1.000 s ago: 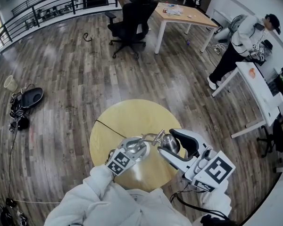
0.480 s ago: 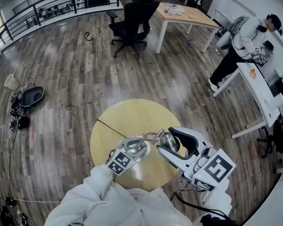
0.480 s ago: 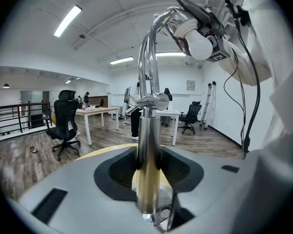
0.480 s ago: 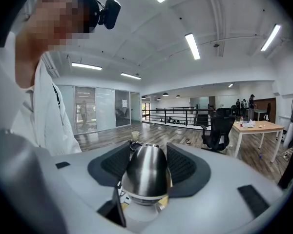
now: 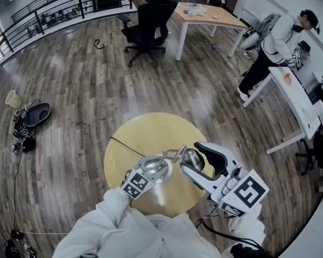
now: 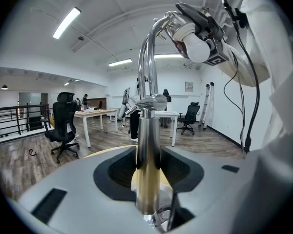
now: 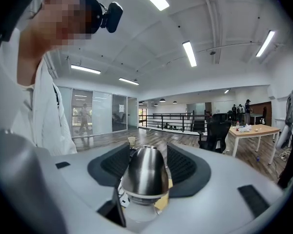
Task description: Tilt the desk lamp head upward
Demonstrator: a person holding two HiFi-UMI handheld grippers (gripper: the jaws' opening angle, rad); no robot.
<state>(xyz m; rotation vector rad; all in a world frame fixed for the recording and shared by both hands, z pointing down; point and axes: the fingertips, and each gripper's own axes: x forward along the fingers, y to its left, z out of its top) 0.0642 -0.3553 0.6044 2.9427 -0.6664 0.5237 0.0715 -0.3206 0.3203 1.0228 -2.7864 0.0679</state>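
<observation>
Clamping the desk lamp's upright chrome stem in the left gripper, pinning the lamp by the round table's near edge. Squeezing the lamp head in the right gripper. Swinging only the head upward, slowly, keeping the stem still. Reading its long axis dome-to-bulb, bulb facing downward.

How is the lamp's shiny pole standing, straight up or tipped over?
Straight up. In the left gripper view, the pole rises vertically, square to the level floor behind it.
</observation>
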